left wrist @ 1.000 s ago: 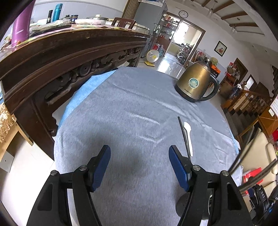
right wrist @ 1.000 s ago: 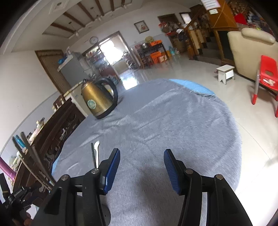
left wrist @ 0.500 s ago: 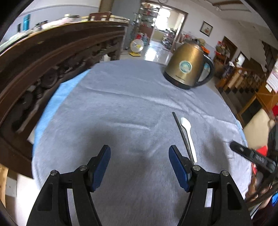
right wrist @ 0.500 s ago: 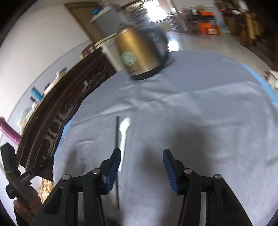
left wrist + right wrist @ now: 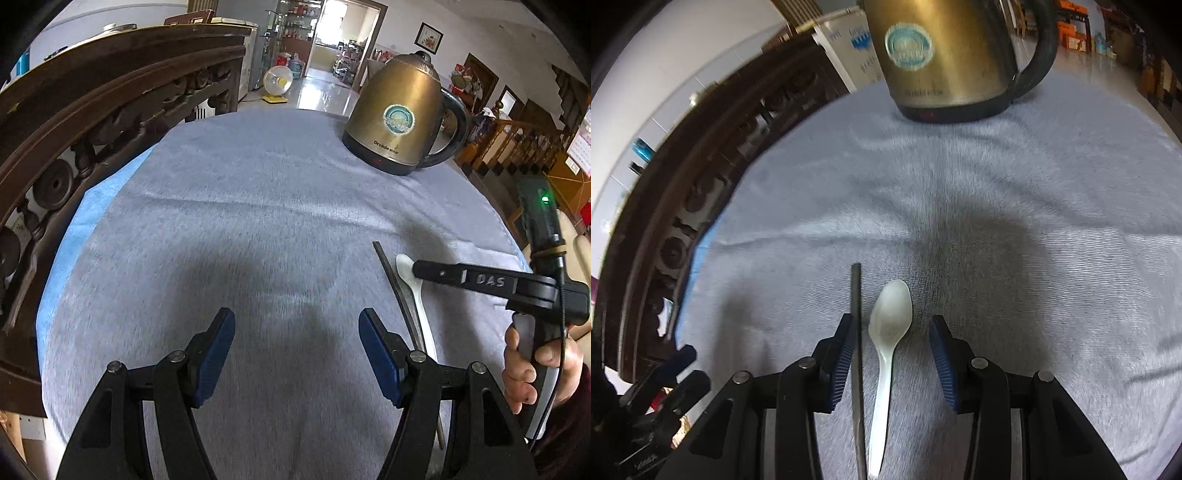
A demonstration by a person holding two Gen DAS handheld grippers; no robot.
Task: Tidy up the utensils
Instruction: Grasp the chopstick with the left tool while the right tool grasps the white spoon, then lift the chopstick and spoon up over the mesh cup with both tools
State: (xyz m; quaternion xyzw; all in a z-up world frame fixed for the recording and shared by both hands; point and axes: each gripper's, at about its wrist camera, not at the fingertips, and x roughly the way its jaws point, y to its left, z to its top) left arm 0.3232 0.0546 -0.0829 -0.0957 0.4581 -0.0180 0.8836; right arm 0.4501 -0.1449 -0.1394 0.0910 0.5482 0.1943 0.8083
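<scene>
My right gripper [image 5: 892, 354], jaws just closing but not yet pressing, straddles the white spoon [image 5: 888, 332] on the grey cloth [image 5: 1015, 206], its handle running back along my fingers, the dark chopstick [image 5: 857, 332] just beside, while my open left gripper [image 5: 297, 350] waits further off.

This is a lived-in family home, an open living and dining room. A brass-coloured electric kettle [image 5: 397, 122] stands on a desk draped in grey cloth [image 5: 258, 192], beside carved dark wooden furniture [image 5: 110, 96]. Beyond lie a glossy tiled floor [image 5: 321, 98], a small fan [image 5: 275, 83], a framed picture [image 5: 428, 35] and a wooden stair railing [image 5: 517, 144].
</scene>
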